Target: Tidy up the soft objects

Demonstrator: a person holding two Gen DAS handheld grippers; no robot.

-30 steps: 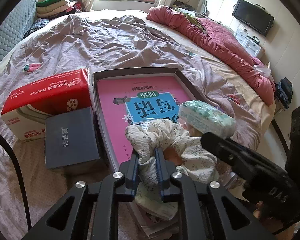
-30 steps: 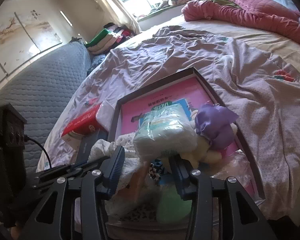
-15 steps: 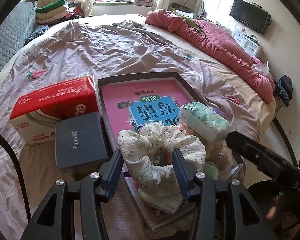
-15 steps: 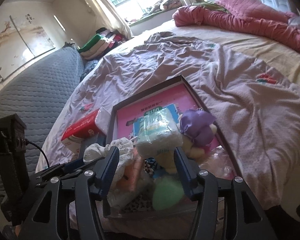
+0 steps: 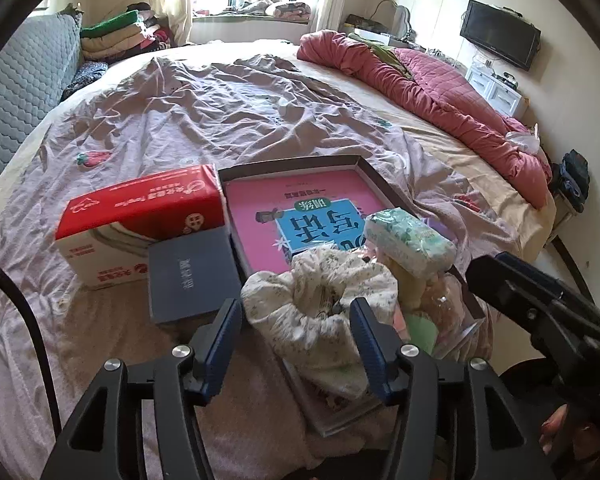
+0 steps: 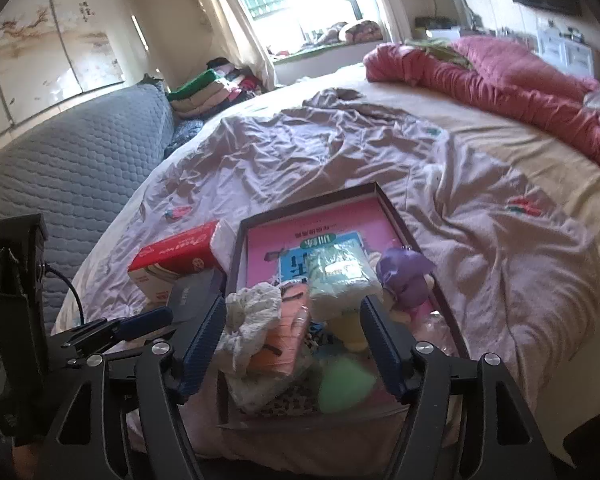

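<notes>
A shallow dark tray (image 5: pixel 287 165) lies on the bed with a pink book in it. At its near end sits a heap of soft things: a white floral cloth (image 5: pixel 320 292), a green-and-white tissue pack (image 5: pixel 410 240), a purple plush (image 6: pixel 406 276), an orange piece (image 6: pixel 287 340) and a green piece (image 6: pixel 346 384). My left gripper (image 5: pixel 293 336) is opening; the floral cloth lies between its blue fingers, untouched by the pads. My right gripper (image 6: pixel 293 344) is opening too, and the tissue pack (image 6: pixel 340 276) rests on the heap just past its fingers, free of them.
Left of the tray stand a red-and-white tissue box (image 5: pixel 139 216) and a flat grey box (image 5: pixel 187 276). A crumpled mauve sheet (image 5: pixel 219 112) covers the bed, with a red quilt (image 5: pixel 440 88) along the far right. A grey padded headboard (image 6: pixel 59 168) is at left.
The left gripper has let go of the floral cloth and the right gripper of the tissue pack. Both have widened and drawn back and upward from the heap.
</notes>
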